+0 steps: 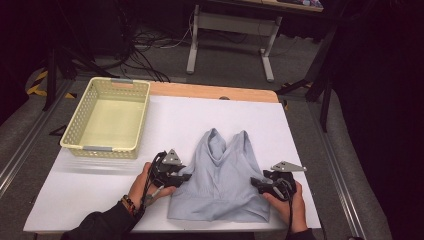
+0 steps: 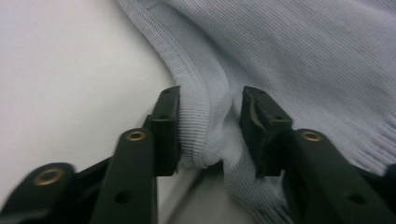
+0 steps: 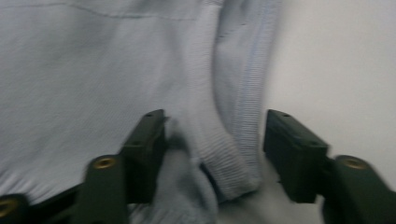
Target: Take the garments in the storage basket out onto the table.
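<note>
A pale blue ribbed sleeveless top (image 1: 220, 172) lies flat on the white table cover (image 1: 200, 112), straps pointing away from me. My left gripper (image 1: 185, 176) is at the top's left edge; in the left gripper view its jaws (image 2: 210, 100) squeeze a bunched fold of the hem (image 2: 201, 121) between the pads. My right gripper (image 1: 256, 182) is at the top's right edge; in the right gripper view (image 3: 215, 121) its jaws stand apart on either side of the ribbed hem (image 3: 233, 154), with the far pad clear of the cloth.
A pale yellow perforated basket (image 1: 107, 148) stands at the back left of the table, with nothing in it. A wooden strip (image 1: 215, 91) runs along the table's far edge. Beyond it are cables and a metal stand (image 1: 227, 30) on the floor.
</note>
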`<state>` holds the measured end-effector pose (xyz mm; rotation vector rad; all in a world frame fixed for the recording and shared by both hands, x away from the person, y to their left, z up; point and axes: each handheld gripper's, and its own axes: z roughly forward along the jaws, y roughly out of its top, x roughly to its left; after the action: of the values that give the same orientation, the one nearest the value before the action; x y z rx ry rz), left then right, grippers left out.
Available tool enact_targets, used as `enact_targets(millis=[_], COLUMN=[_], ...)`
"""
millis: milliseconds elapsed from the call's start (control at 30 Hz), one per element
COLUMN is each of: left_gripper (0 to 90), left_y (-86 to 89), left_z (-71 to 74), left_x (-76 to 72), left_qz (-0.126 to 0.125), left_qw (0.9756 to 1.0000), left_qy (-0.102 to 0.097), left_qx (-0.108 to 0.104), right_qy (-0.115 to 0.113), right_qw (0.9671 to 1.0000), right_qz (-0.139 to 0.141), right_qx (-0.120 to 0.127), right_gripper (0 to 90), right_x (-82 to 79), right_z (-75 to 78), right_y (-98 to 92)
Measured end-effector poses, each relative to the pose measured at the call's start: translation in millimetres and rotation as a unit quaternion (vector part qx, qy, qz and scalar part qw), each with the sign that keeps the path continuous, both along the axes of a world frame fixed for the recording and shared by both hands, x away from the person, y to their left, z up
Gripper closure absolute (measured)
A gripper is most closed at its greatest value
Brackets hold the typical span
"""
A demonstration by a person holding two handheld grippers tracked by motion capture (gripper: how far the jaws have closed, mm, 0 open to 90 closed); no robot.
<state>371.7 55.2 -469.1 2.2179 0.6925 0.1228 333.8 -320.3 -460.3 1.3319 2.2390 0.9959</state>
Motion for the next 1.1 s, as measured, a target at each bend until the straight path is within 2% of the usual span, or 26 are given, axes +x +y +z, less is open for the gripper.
enact_targets(millis=[33,67,100,167,233,267,300,367,400,433,500,533,567,600,667,767,800,833,900,967,1033,1100], left_gripper=[71.5,71.5,77.6,79.2,80.8,81.0,81.1,81.0,81.1,81.1,80.9,80.6,80.6,79.3,76.6,67.5,62.6,57.6,52.8,47.8,44.2,42.0], left_y=[0.0,-0.2,-0.8,-0.1,2.8,7.9,11.5,22.2,22.2,30.1,47.9,47.9,53.7,59.9,69.1,71.3,71.3,71.5,74.1,75.9,76.0,74.0], left_z=[0.0,0.2,0.9,1.9,6.1,14.3,19.8,32.5,32.5,41.3,59.1,59.1,64.6,70.0,75.1,68.6,68.6,63.8,62.0,61.4,57.6,52.5], left_x=[0.0,-0.5,-2.1,-2.3,-3.9,-5.2,-6.1,-7.4,-7.4,-8.6,-12.6,-12.6,-14.1,-16.3,-19.2,-20.2,-20.2,-22.6,-25.8,-28.0,-36.2,-41.4], left_qz=[0.0,-0.001,-0.002,0.0,0.009,0.016,0.022,0.034,0.034,0.042,0.064,0.064,0.071,0.08,0.09,0.104,0.104,0.111,0.116,0.115,0.097,0.085], left_qw=[1.0,1.0,0.9999,0.9999,0.9995,0.9988,0.9983,0.9973,0.9973,0.9963,0.9935,0.9935,0.9925,0.9911,0.9892,0.9884,0.9884,0.986,0.9841,0.984,0.9836,0.9849], left_qy=[0.0,-0.003,-0.011,-0.016,-0.03,-0.046,-0.053,-0.065,-0.065,-0.075,-0.092,-0.092,-0.097,-0.102,-0.112,-0.111,-0.111,-0.124,-0.133,-0.137,-0.152,-0.15], left_qx=[0.0,0.0,0.004,0.004,0.006,0.01,0.008,-0.003,-0.003,-0.008,-0.022,-0.022,-0.026,-0.029,-0.027,-0.009,-0.009,0.009,0.015,0.007,0.005,0.01], right_qy=[0.0,0.0,0.008,0.011,0.005,-0.005,-0.01,-0.031,-0.031,-0.054,-0.069,-0.077,-0.077,-0.092,-0.098,-0.088,-0.088,-0.074,-0.062,-0.056,-0.045,-0.047], right_qw=[1.0,1.0,0.9995,0.9991,0.9992,0.9992,0.9992,0.9987,0.9987,0.9975,0.996,0.9952,0.9952,0.9936,0.9934,0.9949,0.9949,0.9962,0.9973,0.9978,0.9984,0.9977], right_qz=[0.0,0.005,0.024,0.03,0.033,0.034,0.033,0.03,0.03,0.03,0.033,0.035,0.035,0.041,0.043,0.048,0.048,0.045,0.039,0.036,0.026,0.019], right_qx=[0.0,0.004,0.02,0.026,0.021,0.02,0.02,0.026,0.026,0.034,0.046,0.049,0.049,0.051,0.042,0.011,0.011,-0.002,-0.004,-0.003,-0.021,-0.044], right_gripper=[45.2,51.8,71.2,72.8,76.1,76.6,76.6,77.1,77.1,77.0,77.1,77.0,77.0,76.7,75.7,73.9,73.9,74.0,73.4,72.8,68.7,69.1], right_x=[0.0,-1.0,-2.3,-2.6,-3.5,-3.9,-4.5,-5.7,-5.7,-6.7,-6.6,-6.0,-6.0,-3.3,-0.3,3.2,3.2,3.2,1.8,0.7,-2.6,-4.9], right_z=[0.0,0.3,0.4,0.3,1.9,4.2,6.7,13.4,13.4,22.1,28.5,31.9,31.9,37.8,39.5,34.8,34.8,29.3,25.2,23.7,20.3,20.1], right_y=[0.0,1.0,1.5,1.9,3.4,4.4,5.2,7.6,7.6,11.6,15.9,19.2,19.2,28.3,35.8,44.4,44.4,44.1,40.1,37.6,31.4,27.3])
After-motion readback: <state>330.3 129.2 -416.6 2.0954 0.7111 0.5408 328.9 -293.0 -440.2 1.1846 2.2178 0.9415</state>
